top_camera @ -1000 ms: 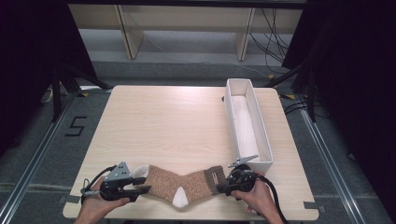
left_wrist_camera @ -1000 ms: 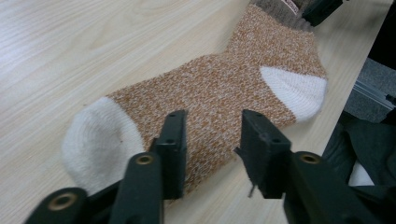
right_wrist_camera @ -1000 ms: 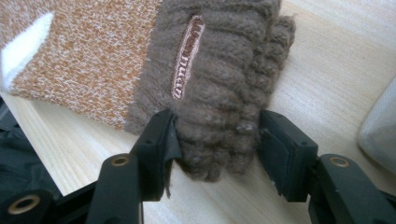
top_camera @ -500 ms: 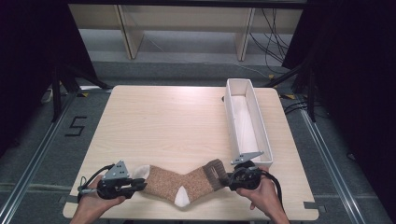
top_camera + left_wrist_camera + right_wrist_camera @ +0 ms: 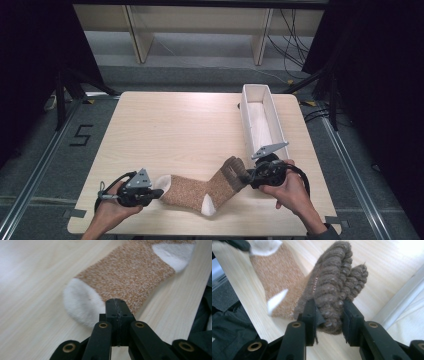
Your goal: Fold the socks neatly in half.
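The brown sock (image 5: 200, 191) lies lengthwise along the counter's (image 5: 180, 130) near edge. The left gripper (image 5: 116, 307) pinches its white toe with closed jaws; the right gripper (image 5: 329, 312) clamps its lifted cuff beside the white tray (image 5: 262, 122).

Left tool (image 5: 152, 192) grips sock (image 5: 200, 189) toe; right tool (image 5: 247, 176) lifts cuff beside box (image 5: 246, 117)

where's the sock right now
In the high view the sock lies along the table's near edge, its white toe at the left gripper and its brown cuff lifted in the right gripper, beside the white box.
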Motion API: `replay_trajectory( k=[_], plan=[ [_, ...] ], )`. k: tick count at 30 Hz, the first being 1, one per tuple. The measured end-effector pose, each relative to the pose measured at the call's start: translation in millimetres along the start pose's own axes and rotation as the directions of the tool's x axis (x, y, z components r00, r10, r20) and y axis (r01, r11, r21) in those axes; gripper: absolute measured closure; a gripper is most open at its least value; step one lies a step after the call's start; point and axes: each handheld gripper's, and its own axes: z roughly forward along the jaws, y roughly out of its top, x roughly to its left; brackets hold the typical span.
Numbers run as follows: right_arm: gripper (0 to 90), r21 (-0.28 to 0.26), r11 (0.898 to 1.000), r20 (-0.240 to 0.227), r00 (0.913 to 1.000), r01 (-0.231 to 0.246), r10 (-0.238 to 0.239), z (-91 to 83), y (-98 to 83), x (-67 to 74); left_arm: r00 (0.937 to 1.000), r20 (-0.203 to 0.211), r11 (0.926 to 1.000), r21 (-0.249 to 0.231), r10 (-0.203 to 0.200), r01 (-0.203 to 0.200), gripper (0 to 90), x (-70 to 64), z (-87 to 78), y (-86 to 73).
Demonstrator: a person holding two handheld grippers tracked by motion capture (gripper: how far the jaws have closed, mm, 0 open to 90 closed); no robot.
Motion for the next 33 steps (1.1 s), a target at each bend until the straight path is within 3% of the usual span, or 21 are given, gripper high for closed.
replay_trajectory(
  k=[3,6,7,10,11,12,13,15,18,20,22,23,24,25,27,31,33],
  plan=[
    [67.9,-0.035,0.999,-0.046,0.9985,0.027,-0.028,-2.3,11.0,3.2,0.9996,0.021,0.9994,0.031,0.017,-0.017,89.6,-0.6,15.3,1.7],
    [67.9,-0.053,0.998,-0.075,0.9969,0.019,-0.023,-6.0,26.9,10.2,0.9984,0.033,0.9967,0.065,0.047,-0.049,89.6,-2.2,28.6,3.9],
    [67.9,-0.073,0.996,-0.076,0.9959,0.044,-0.050,-4.8,33.1,10.6,0.9978,0.039,0.9963,0.066,0.053,-0.055,89.6,-2.7,30.7,6.3],
    [67.9,-0.075,0.995,-0.062,0.9956,0.066,-0.071,2.8,50.7,16.8,0.9975,0.038,0.9962,0.060,0.060,-0.063,89.6,-4.6,36.1,13.3],
    [67.9,-0.089,0.994,-0.052,0.9965,0.060,-0.065,8.1,55.3,19.2,0.9968,0.040,0.9953,0.066,0.069,-0.071,89.6,-4.9,38.9,14.5],
    [67.9,-0.070,0.996,-0.063,0.9964,0.052,-0.057,10.3,59.4,21.9,0.9957,0.043,0.9936,0.073,0.082,-0.085,89.6,-5.0,40.8,15.4],
    [67.9,-0.079,0.994,-0.074,0.9934,0.082,-0.088,15.4,63.4,22.5,0.9973,0.039,0.9964,0.054,0.062,-0.064,89.6,-6.6,42.2,15.9],
    [67.9,-0.072,0.995,-0.072,0.9946,0.070,-0.075,24.7,68.3,29.7,0.9979,0.038,0.9979,0.034,0.053,-0.055,89.5,-6.0,37.9,17.1],
    [67.8,-0.056,0.995,-0.078,0.9934,0.080,-0.084,33.7,75.1,38.4,0.9996,0.026,0.9997,-0.021,0.014,-0.014,89.2,-4.3,18.8,15.7],
    [67.7,-0.070,0.991,-0.075,0.9901,0.113,-0.119,39.4,79.1,42.1,0.9999,0.008,0.9994,-0.033,0.009,-0.009,88.7,-0.7,2.5,10.9],
    [67.7,-0.049,0.993,-0.078,0.9904,0.111,-0.114,43.8,82.6,47.7,0.9996,-0.008,0.9985,-0.046,-0.028,0.028,88.1,2.4,-10.0,0.8],
    [67.7,-0.060,0.990,-0.074,0.9889,0.125,-0.129,47.2,84.2,49.5,0.9979,-0.001,0.9956,-0.067,-0.065,0.065,88.0,2.3,-12.7,-5.5],
    [67.7,-0.061,0.989,-0.081,0.9868,0.136,-0.140,51.1,85.7,51.5,0.9970,-0.005,0.9954,-0.058,-0.077,0.076,87.8,3.9,-15.7,-11.7],
    [67.6,-0.050,0.989,-0.081,0.9866,0.138,-0.142,55.3,87.3,54.5,0.9936,0.007,0.9910,-0.073,-0.112,0.113,87.3,3.3,-17.0,-17.6],
    [67.5,-0.030,0.989,-0.072,0.9867,0.144,-0.146,63.9,90.5,61.2,0.9890,0.023,0.9855,-0.084,-0.146,0.148,86.5,5.0,-20.1,-27.0],
    [67.3,0.004,0.985,-0.081,0.9816,0.174,-0.173,83.1,97.9,74.7,0.9855,0.005,0.9822,-0.081,-0.170,0.170,83.9,8.9,-24.3,-34.7],
    [67.2,0.028,0.982,-0.072,0.9799,0.189,-0.186,92.8,101.9,81.7,0.9819,0.019,0.9762,-0.105,-0.189,0.190,83.7,9.5,-24.4,-34.9]
  ],
)
